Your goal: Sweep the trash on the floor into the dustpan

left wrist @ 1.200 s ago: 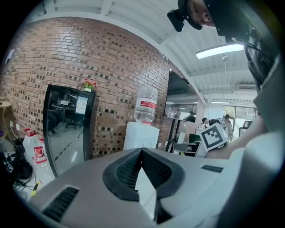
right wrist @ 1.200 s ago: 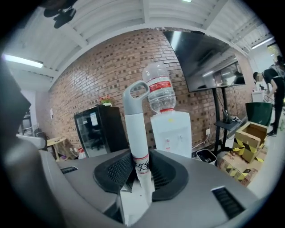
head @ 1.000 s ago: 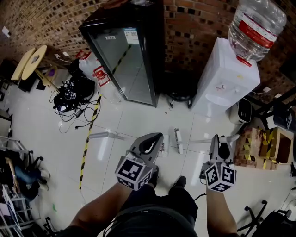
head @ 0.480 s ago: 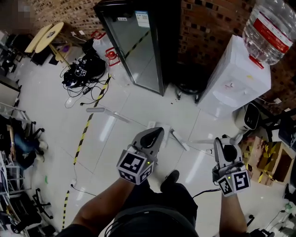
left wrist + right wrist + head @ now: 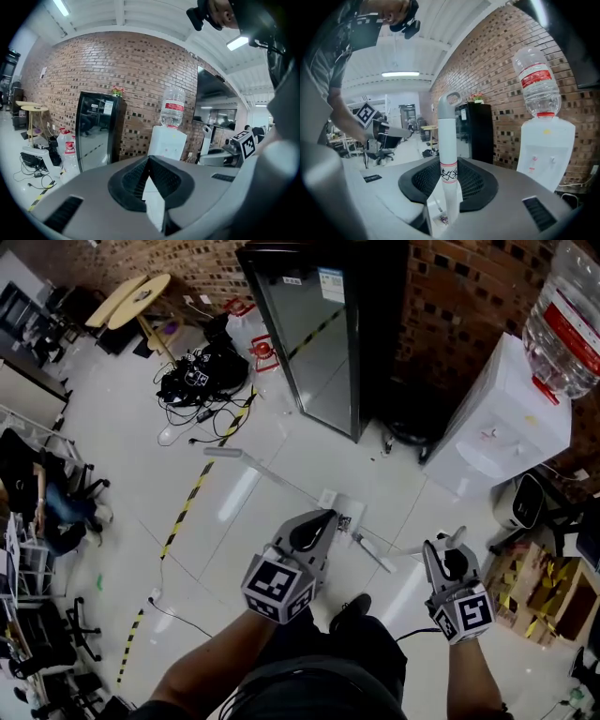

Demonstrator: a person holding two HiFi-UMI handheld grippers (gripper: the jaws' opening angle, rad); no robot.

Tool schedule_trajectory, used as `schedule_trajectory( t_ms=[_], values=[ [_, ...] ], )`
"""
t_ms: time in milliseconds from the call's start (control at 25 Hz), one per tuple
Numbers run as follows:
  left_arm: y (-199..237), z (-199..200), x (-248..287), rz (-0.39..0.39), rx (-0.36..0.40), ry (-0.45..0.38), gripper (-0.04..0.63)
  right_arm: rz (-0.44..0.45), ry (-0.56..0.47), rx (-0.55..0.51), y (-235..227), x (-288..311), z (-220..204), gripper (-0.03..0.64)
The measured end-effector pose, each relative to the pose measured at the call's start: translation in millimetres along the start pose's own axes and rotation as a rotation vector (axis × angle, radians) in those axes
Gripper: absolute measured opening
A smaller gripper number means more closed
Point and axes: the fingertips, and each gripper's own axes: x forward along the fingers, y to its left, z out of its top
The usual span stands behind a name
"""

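**Broom held on the right, dustpan down on the tiles**

Writing first. On the upright white plastic broom handle (image 5: 448, 140), a white band label (image 5: 449, 174) edged in red, its black marks not legible. On the door of the tall black glass-fronted cooler (image 5: 328, 343), a white sticker (image 5: 330, 284) with a blue strip, print too small to read. Round the clear upturned water bottle (image 5: 567, 296), a red label (image 5: 561, 322), wording blurred. Beside the white long-handled dustpan (image 5: 336, 502), a small printed tag (image 5: 343, 519), unreadable. Square black-and-white markers on the left cube (image 5: 278, 587) and the right cube (image 5: 464, 613).

Clenched on the broom handle: the right gripper (image 5: 448, 554), pads pressed to its 2 sides, hanging-hole tip poking up past the jaws. Down on the floor, the broom head (image 5: 372, 553), between the 2 grippers and just beside the dustpan. Closed on nothing: the left gripper (image 5: 314, 524), pads meeting at the tips, pointing level at the wall. Dustpan on the floor ahead of the person's feet, its pole (image 5: 267, 474) running away leftward in the head view. Of the trash, nothing large enough to make out.

Underfoot, glossy white floor tiles (image 5: 131, 456) crossed by yellow-and-black hazard tape (image 5: 190, 495). Behind, a dark brick wall (image 5: 450, 296), with the white water dispenser (image 5: 511, 418) right of the cooler. Further left, a tangle of black cables (image 5: 197, 381) and 2 round pale wooden tabletops (image 5: 131, 296).
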Motion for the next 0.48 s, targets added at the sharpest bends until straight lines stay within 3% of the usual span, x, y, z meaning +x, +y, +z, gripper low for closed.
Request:
schedule_trajectory(
  t_ms=[280,480],
  values=[
    [22,-5,-7,0.026,-0.01,-0.004,0.002,0.132,0.031,-0.021,61,65,-19,0.118],
    [47,3,-22,0.052,-0.013,-0.004,0.002,0.092,-0.006,0.011,65,105,-1,0.117]
  ],
)
